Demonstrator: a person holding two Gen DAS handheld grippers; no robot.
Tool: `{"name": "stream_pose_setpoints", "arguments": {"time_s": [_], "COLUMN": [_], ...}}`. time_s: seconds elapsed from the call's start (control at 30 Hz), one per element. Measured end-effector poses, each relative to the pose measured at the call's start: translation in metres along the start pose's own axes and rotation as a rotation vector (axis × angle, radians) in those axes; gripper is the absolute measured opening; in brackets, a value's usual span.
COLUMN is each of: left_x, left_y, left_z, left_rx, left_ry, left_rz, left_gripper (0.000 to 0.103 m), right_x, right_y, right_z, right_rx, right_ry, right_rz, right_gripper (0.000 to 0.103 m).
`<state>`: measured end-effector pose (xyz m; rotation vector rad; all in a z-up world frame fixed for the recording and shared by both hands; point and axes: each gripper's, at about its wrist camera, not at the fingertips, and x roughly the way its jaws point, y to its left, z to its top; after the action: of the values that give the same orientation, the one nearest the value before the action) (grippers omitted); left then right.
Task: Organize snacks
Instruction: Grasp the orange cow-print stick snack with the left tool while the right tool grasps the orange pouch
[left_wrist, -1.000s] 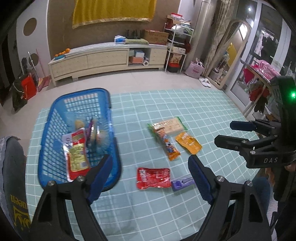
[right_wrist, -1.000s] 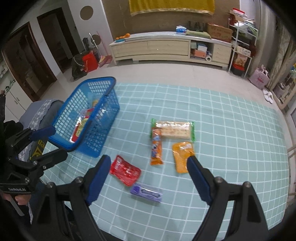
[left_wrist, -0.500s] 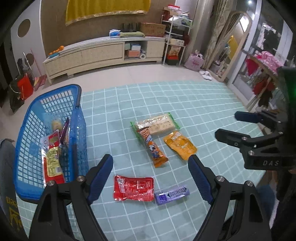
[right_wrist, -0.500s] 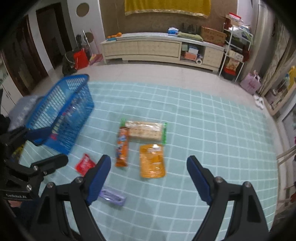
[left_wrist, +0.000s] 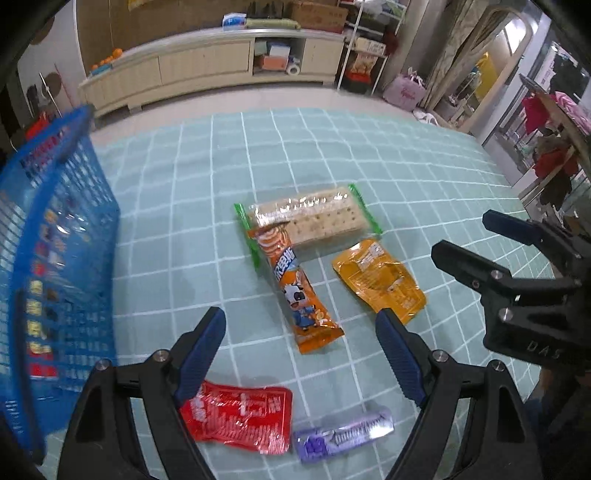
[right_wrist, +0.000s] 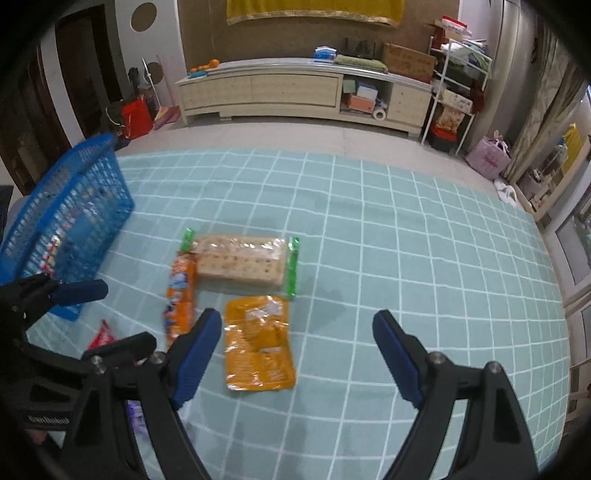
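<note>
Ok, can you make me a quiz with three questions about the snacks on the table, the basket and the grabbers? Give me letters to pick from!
1. Where does the basket stand?
A. Left of the loose snacks
B. Right of the loose snacks
C. On top of the crackers

2. How many snacks lie loose on the cloth?
A. Two
B. Five
C. Nine

3. How are the two grippers?
A. Both open and empty
B. Both shut on a snack
C. One holds the basket

Answers:
1. A, its blue wall is at the left edge in both views.
2. B: crackers, orange bar, orange pouch, red pouch and purple pack.
3. A, the left gripper and right gripper stand wide with nothing between the pads.
</note>
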<state>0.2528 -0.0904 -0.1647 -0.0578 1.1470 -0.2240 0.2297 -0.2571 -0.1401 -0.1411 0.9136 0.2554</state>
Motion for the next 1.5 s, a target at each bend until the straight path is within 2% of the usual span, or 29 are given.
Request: {"name": "stream_pose_setpoints", "arguments": {"time_s": [0.1, 0.27, 0.37, 0.43, 0.47, 0.57, 0.6, 0.67, 0.73, 0.83, 0.93, 1.1, 1.33, 1.5], "left_x": [0.016, 0.031, 0.041, 0.044, 0.045, 0.05, 0.053, 0.052, 0.052, 0.045, 0.034, 0.015, 0.006, 0.006], "left_y": [0.002, 0.005, 0.005, 0.004, 0.005, 0.006, 0.006, 0.004, 0.0, -0.001, -0.004, -0.002, 0.0, 0.006], "left_z": [0.004, 0.009, 0.012, 0.013, 0.014, 0.016, 0.016, 0.017, 0.017, 0.015, 0.009, 0.0, -0.02, -0.028], "left_rx": [-0.01, -0.043, -0.033, -0.041, -0.051, -0.076, -0.078, -0.068, -0.055, -0.047, -0.034, -0.01, -0.004, -0.015], "left_ry": [0.023, 0.03, 0.057, 0.059, 0.059, 0.071, 0.081, 0.078, 0.085, 0.065, 0.044, 0.0, -0.003, 0.002], "left_rz": [0.003, 0.024, 0.054, 0.053, 0.043, 0.039, 0.039, 0.049, 0.047, 0.049, 0.029, 0.036, 0.031, 0.031], "left_gripper": [0.082, 0.082, 0.079, 0.072, 0.069, 0.053, 0.047, 0.04, 0.025, 0.016, 0.014, 0.013, 0.012, 0.012], "right_x": [0.013, 0.02, 0.024, 0.025, 0.025, 0.026, 0.024, 0.02, 0.018, 0.021, 0.021, 0.03, 0.048, 0.063], "right_y": [-0.007, -0.014, -0.015, -0.012, -0.013, -0.017, -0.017, -0.017, -0.018, -0.019, -0.016, -0.008, 0.006, 0.016], "right_z": [-0.004, -0.005, -0.006, -0.006, -0.006, -0.005, -0.005, -0.004, -0.005, -0.005, -0.004, -0.005, -0.011, -0.017], "right_rx": [0.011, 0.021, 0.008, -0.015, -0.008, 0.031, 0.028, 0.014, 0.013, 0.026, 0.019, 0.0, -0.027, -0.052], "right_ry": [0.025, 0.039, 0.052, 0.045, 0.045, 0.06, 0.055, 0.039, 0.036, 0.048, 0.053, 0.08, 0.119, 0.148], "right_rz": [-0.02, 0.015, -0.028, -0.046, -0.028, 0.065, 0.075, 0.068, 0.076, 0.1, 0.116, 0.153, 0.208, 0.197], "right_gripper": [0.087, 0.087, 0.087, 0.087, 0.087, 0.087, 0.087, 0.087, 0.087, 0.087, 0.087, 0.087, 0.087, 0.087]}}
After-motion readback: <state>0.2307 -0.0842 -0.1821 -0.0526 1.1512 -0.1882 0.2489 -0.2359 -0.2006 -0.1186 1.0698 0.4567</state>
